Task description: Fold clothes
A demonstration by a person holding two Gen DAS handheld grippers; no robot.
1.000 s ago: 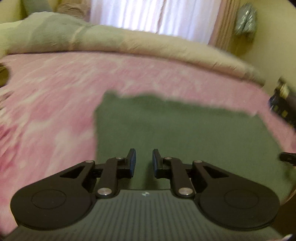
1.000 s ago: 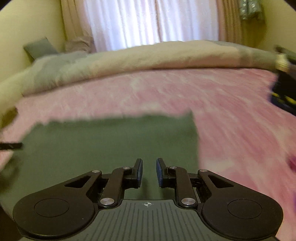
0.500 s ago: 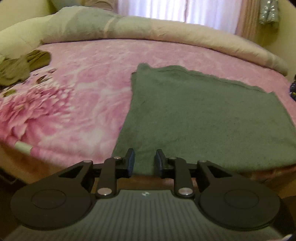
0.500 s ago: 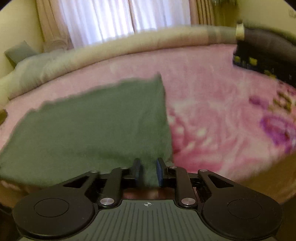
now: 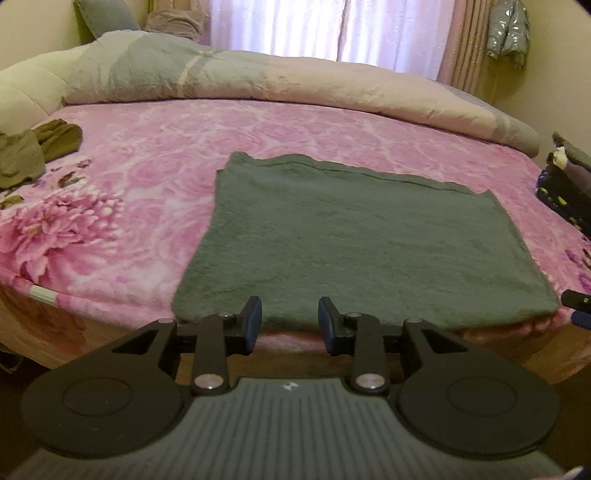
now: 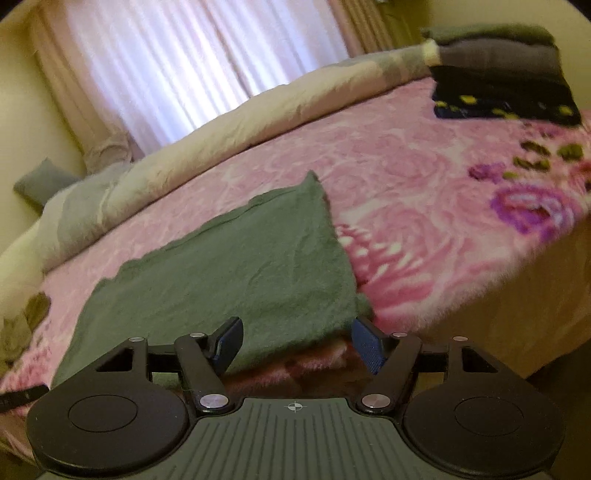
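A flat dark green terry cloth (image 5: 354, 236), folded into a rectangle, lies on the pink rose-patterned bedspread (image 5: 147, 155) of a bed, its near edge along the near edge of the mattress. The cloth is smooth apart from a raised seam line along its far edge and a few shallow creases on the right-hand part.

Left gripper (image 5: 290, 325): black, with blue-padded fingers (image 5: 253, 323) spread apart and opening; they hang just in front of the cloth's near edge, toward its left corner, and nothing sits between them. The cloth is not touched.

Right gripper (image 6: 295, 341): its blue-padded fingers (image 6: 365, 345) stand wide and are opening. They hang at the cloth's near right corner, with the hem seen in the gap between them, but the pads do not press on it. This view is tilted, so the bed slopes up to the right.

Surroundings: a rolled cream and grey quilt (image 5: 258, 77) runs along the far side of the bed beneath white curtains (image 5: 325, 26). A crumpled olive garment (image 5: 33, 151) lies at the left of the bedspread, well apart from the cloth. A stack of folded dark clothes (image 6: 502, 85), the lowest navy with yellow spots, sits at the right side of the bed, also well apart.
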